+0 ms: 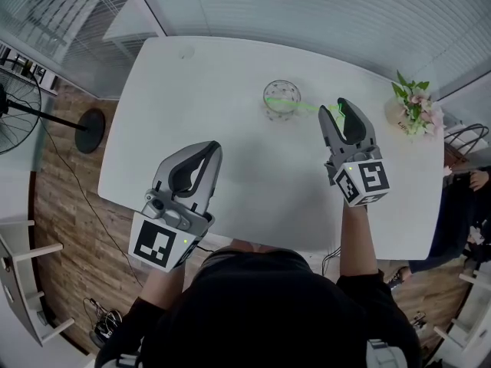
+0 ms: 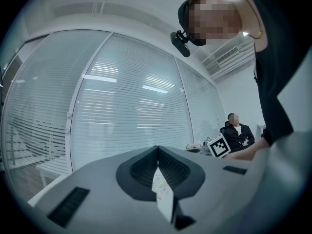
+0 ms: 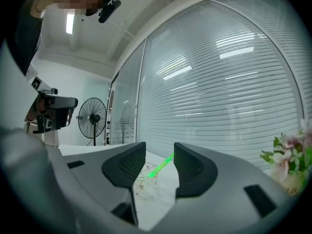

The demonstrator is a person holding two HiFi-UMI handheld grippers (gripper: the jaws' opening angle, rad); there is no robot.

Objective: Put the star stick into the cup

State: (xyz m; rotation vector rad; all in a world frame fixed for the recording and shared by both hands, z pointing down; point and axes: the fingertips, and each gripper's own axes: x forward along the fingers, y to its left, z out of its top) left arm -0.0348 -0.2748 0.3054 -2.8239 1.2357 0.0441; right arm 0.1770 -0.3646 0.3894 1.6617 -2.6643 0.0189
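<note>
Letting go looks like the step in hand. The thin green star stick (image 1: pixel 304 106) rests with one end inside the clear glass cup (image 1: pixel 281 97), which stands upright towards the far side of the white surface (image 1: pixel 222 75). The stick leans over the rim on the cup's right, and its outer end points at the right hand-held gripper (image 1: pixel 335 109). That hand-held gripper is held level just beside the cup with its jaws spread apart. In the right gripper view the stick (image 3: pixel 162 165) and the cup (image 3: pixel 144 173) show through the gap ahead of the dark pads (image 3: pixel 127 165). Neither pad presses on the stick, so the right hand-held gripper (image 3: pixel 160 151) holds nothing. Whether the star end sits in the cup or outside it is too small to tell.

The left hand-held gripper (image 1: pixel 212 149) hovers nearer the person, well apart from the cup. In its own view its jaws (image 2: pixel 157 151) are closed together, with nothing between them.

Judging by how things lie, the task is nearly or fully done. The next move calls for drawing the right hand-held gripper straight back, away from the cup, with the jaws kept wide. The leaning stick must not be nudged, since catching its outer end could tip it out or topple the glass. A pot of pink flowers (image 1: pixel 413 107) stands off to the right, clear of that path.
</note>
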